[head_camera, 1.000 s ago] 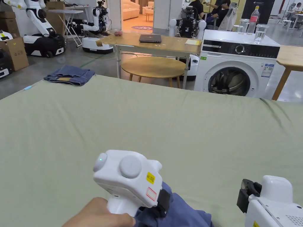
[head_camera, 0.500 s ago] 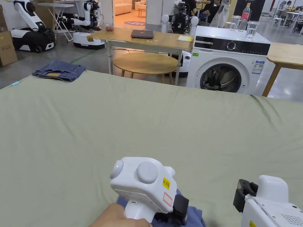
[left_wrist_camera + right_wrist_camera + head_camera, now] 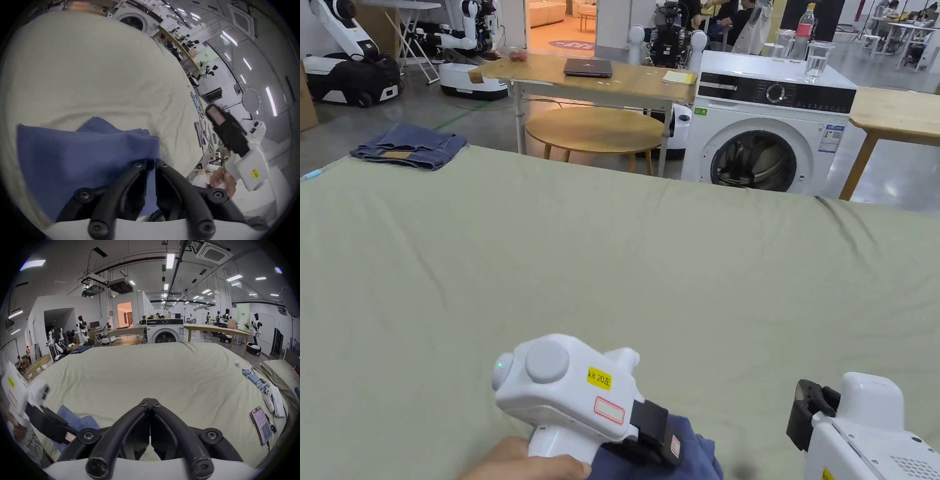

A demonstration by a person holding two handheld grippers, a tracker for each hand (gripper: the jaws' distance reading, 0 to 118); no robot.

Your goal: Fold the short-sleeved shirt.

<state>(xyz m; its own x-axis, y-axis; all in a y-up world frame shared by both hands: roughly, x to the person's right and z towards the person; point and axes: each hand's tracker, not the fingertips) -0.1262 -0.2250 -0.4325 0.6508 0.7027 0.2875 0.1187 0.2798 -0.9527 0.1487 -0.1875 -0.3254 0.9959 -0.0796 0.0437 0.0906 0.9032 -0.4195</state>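
The shirt [image 3: 84, 149] was soft matt blue cloth; the bed sheet [image 3: 612, 250] matt, lightly creased fabric; the left gripper [image 3: 653, 447] had a glossy white plastic housing.

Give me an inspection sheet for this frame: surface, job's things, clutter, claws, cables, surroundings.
Surface: pale green sheet, lightly wrinkled.
Job's things: blue shirt bunched at the near edge, not spread.
Clutter: folded jeans at the far left corner; phone, batteries and papers along the right edge.
Claws: left claw shut on the shirt; right claw shut, empty, above the sheet.
Cables: thin lead by the phone.
Surroundings: washing machine, wooden tables, parked robots, people far off.
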